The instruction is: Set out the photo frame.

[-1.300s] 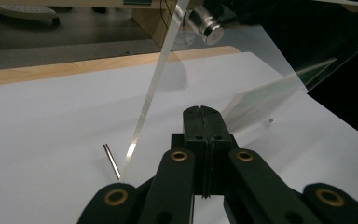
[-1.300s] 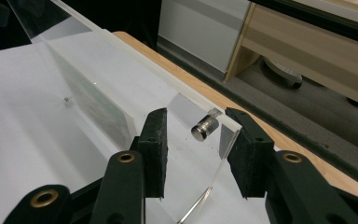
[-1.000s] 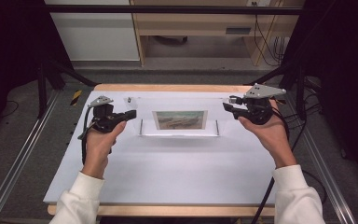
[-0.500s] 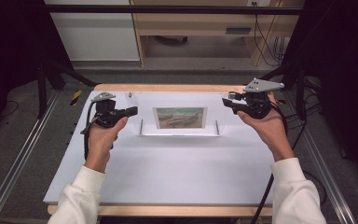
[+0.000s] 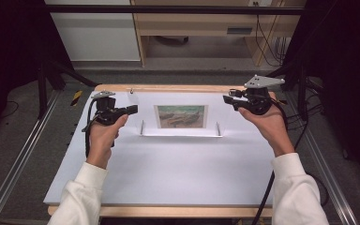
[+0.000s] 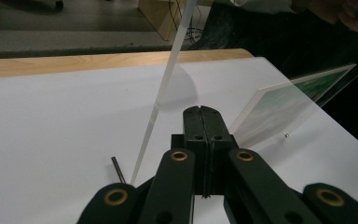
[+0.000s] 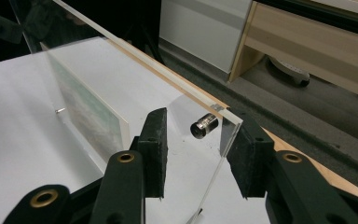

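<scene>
A landscape picture (image 5: 180,116) stands tilted in the middle of the white board (image 5: 168,173), behind a clear acrylic sheet (image 5: 180,133) on small metal pins. My left gripper (image 5: 133,109) hovers just left of it. In the left gripper view its jaws (image 6: 201,109) are shut with nothing between them, and the sheet's edge (image 6: 168,79) passes to their left. My right gripper (image 5: 227,99) is at the sheet's right end. It stands open (image 7: 199,117), the sheet's corner (image 7: 228,123) lies between the pads without being pressed, and a metal standoff (image 7: 204,125) lies just beyond.
The board rests on a wooden table (image 5: 168,87) with aluminium rails (image 5: 23,154) on either side. Beyond its far edge stand a white cabinet (image 5: 93,33) and a wooden shelf (image 5: 206,28). A small dark pin (image 6: 117,169) lies on the board near my left jaws.
Both hands have drifted slightly toward the far side of the table. The jaws of both grippers look the same as before.
</scene>
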A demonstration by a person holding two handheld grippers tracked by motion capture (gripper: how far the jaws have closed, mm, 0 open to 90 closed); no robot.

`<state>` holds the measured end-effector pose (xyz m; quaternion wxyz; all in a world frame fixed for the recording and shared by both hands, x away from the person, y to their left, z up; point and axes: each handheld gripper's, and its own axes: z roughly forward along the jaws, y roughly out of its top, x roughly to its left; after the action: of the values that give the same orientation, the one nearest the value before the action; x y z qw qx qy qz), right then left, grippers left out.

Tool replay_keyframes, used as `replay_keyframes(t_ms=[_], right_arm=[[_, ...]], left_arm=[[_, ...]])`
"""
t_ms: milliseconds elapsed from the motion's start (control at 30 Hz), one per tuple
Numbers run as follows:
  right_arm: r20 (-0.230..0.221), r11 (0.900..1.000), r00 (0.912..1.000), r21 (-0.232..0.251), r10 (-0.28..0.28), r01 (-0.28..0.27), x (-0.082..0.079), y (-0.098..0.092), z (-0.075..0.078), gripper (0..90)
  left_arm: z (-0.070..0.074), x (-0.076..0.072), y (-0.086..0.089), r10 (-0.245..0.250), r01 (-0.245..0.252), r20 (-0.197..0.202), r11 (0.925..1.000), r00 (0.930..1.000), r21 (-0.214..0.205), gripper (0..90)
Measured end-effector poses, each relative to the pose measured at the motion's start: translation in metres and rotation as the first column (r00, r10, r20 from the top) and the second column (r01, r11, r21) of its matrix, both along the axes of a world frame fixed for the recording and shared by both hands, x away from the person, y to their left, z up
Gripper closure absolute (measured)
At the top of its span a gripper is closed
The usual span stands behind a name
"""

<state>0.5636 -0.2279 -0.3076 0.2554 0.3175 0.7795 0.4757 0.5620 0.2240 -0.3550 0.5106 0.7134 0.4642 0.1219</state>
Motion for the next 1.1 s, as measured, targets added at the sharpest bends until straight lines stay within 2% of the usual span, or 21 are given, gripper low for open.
replay_keyframes(t_ms=[133,400,933,1100], right_arm=[[-0.006,0.9998,1.0000,0.018,0.001,-0.001,0.005,-0.001,-0.001,60.9],[-0.022,0.9999,0.9997,0.012,-0.006,0.006,0.017,-0.001,0.000,60.7],[-0.042,0.9974,0.9990,0.070,-0.013,0.016,0.034,-0.006,-0.006,62.6],[-0.047,0.9965,0.9988,0.081,-0.015,0.019,0.038,-0.006,-0.007,62.4]], left_arm=[[-0.001,0.003,-0.002,0.002,-0.002,-0.006,1.0000,1.0000,0.001,89.6],[-0.005,0.009,-0.001,0.007,-0.007,-0.025,1.0000,0.9997,-0.003,89.6],[-0.008,0.009,-0.002,-0.007,0.007,-0.031,0.9999,0.9995,0.007,89.6],[-0.010,0.007,0.001,-0.001,0.002,-0.036,0.9997,0.9994,0.024,89.6]])
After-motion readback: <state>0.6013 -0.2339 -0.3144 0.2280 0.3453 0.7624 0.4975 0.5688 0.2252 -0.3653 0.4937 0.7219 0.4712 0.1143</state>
